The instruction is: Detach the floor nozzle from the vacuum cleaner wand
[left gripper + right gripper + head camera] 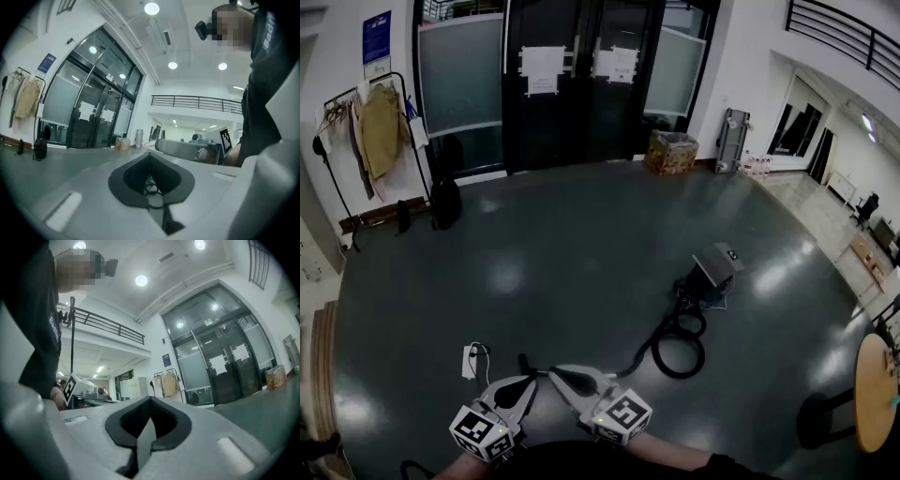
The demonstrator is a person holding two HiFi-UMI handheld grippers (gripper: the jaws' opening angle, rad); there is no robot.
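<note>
While the left gripper [531, 379] and right gripper [554, 374] are pressed together, empty, reaching the vacuum cleaner [712, 272] toward the floor's [562, 244] right edge likely comes first.

The dark floor [562, 253] lies wide open from the person up to the doors [572, 75]. Ahead to the right, a vacuum cleaner [712, 272] and its looped hose [680, 347] take up a patch. A power strip [470, 361] lies near the left gripper [526, 373]. A coat rack [370, 122] lines the left wall; a round surface [872, 394] and stool [816, 419] crowd the right edge.
</note>
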